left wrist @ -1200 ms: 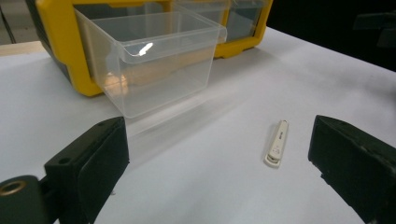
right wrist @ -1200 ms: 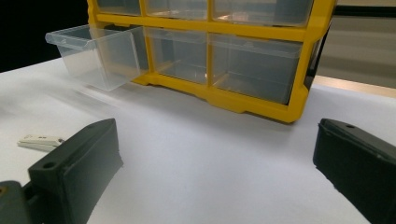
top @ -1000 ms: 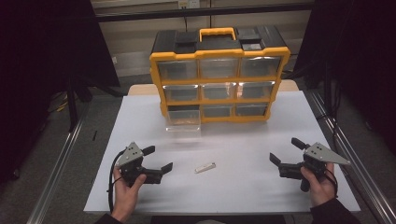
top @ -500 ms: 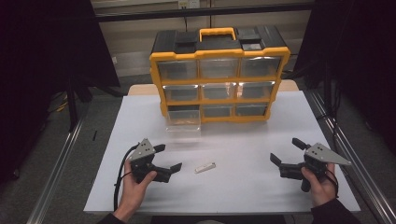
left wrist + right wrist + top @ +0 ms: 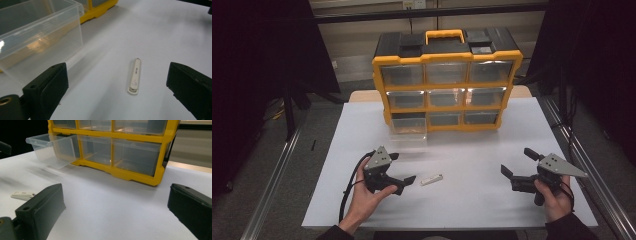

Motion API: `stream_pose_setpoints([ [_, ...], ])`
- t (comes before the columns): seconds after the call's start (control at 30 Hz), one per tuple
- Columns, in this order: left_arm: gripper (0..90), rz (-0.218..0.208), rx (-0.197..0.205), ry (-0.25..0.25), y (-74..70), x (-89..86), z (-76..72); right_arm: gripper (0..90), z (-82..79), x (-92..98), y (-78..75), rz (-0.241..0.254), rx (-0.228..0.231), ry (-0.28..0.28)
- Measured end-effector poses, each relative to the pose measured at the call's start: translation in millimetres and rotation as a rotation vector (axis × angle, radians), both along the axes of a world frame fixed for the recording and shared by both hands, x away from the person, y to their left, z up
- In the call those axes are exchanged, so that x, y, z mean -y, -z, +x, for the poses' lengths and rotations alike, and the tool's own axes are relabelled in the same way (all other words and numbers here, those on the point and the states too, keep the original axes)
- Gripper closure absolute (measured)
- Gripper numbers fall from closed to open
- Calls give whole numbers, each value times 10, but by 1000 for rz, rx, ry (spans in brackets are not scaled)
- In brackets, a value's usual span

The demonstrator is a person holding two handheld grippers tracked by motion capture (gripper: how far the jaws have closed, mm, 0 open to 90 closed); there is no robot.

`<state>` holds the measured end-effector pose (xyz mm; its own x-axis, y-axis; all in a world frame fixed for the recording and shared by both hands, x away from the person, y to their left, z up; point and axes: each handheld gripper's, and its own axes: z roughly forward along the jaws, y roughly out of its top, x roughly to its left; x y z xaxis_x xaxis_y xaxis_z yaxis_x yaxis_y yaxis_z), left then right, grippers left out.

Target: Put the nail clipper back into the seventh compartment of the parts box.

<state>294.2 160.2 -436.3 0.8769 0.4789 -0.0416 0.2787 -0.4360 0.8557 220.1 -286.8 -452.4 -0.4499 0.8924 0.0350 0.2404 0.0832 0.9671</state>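
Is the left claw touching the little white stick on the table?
Apart. In the left gripper view the white stick lies on the table between the open jaws of the left gripper, with bare white tabletop on both sides.

Your worktop [image 5: 472, 150] is white and evenly lit, its wooden edge showing at the far side. Grey floor [image 5: 302, 150] surrounds it, with metal rails [image 5: 272, 200] running along both sides. Black curtains [image 5: 257, 65] flank you; the far wall [image 5: 362, 40] is pale and panelled.
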Motion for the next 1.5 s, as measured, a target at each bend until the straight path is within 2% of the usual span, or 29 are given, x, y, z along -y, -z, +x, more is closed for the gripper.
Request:
stream_pose_setpoints([
  [0.03,42,-13,-3,22,7,21,11,5,1,0,1,-1,0,-2],
  [0.07,44,-11,-9,23,3,49,7,5,1,1,1,0,-1,-3],
  [0.13,43,26,-9,40,-21,80,12,6,1,3,0,0,-1,-3],
  [0.17,43,16,-10,51,-18,108,19,6,2,3,2,-1,-1,-3],
  [0.37,46,54,-20,90,-41,247,43,6,0,-4,0,1,-6,-4],
  [0.47,49,48,-31,96,-14,305,55,6,4,-3,1,-1,-5,-4],
  [0.53,53,80,-35,111,-10,335,70,6,6,-3,2,-1,-5,-5],
  [0.67,69,108,-45,133,-14,392,94,6,6,-5,1,-1,-5,-7],
  [0.73,73,135,-56,142,-26,419,109,6,7,-4,2,-2,-4,-7],
  [0.8,78,146,-57,148,-23,449,129,6,8,-8,3,-1,-5,-7],
  [0.83,78,135,-61,156,-11,469,140,6,7,-8,2,-2,-8,-6],
  [0.93,79,150,-82,157,-14,506,163,6,7,-9,2,-1,-10,-7],
  [1.0,82,156,-75,161,-13,540,183,6,8,-9,2,-2,-10,-7],
  [1.17,95,189,-85,178,-44,649,231,6,9,-13,2,-3,-7,-7],
  [1.2,102,187,-97,189,-39,675,238,6,8,-12,1,-4,-7,-7],
  [1.27,120,228,-93,214,-48,719,266,6,12,-11,4,-8,-5,-8],
  [1.33,134,237,-103,216,-40,766,285,6,13,-12,4,-7,-5,-9],
  [1.4,143,270,-101,232,-41,807,304,6,13,-12,4,-7,-6,-7],
  [1.5,154,274,-126,227,-17,847,342,6,9,-10,3,-10,-4,-8],
])
